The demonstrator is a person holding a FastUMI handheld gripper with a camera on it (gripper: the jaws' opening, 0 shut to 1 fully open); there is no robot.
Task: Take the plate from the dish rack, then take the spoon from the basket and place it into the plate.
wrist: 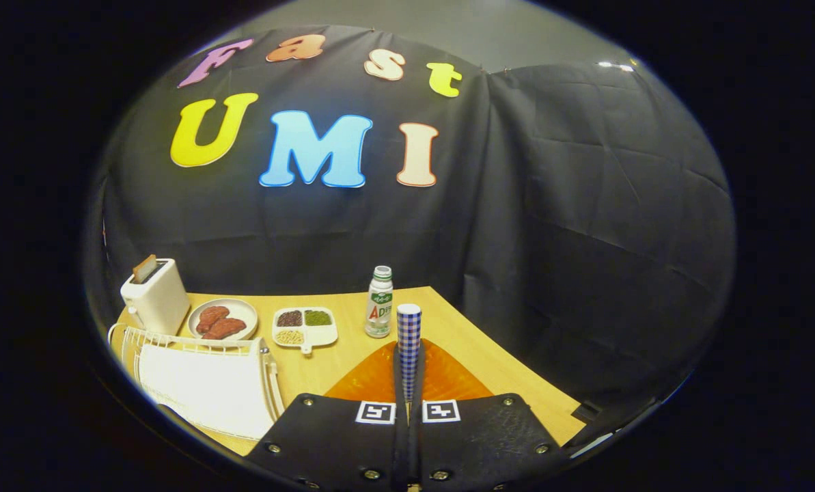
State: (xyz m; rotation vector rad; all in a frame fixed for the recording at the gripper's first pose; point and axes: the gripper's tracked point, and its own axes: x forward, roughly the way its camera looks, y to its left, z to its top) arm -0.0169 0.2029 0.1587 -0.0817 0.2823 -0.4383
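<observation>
A staged booth dressed up as a kitchen corner, that's the setting here. Black cloth (550,225) hangs wrinkled behind and to the side as the walls, with a strip of plain grey wall above it. Up front sits a light wooden table (462,335) laid like a breakfast counter: a white toaster (156,295) with a slice poking out, a plate of browned meat (221,320) beside it, a white divided dish of beans and grains (305,326), a small drink bottle (379,303), and a white wire dish rack (199,372) near the edge.
</observation>
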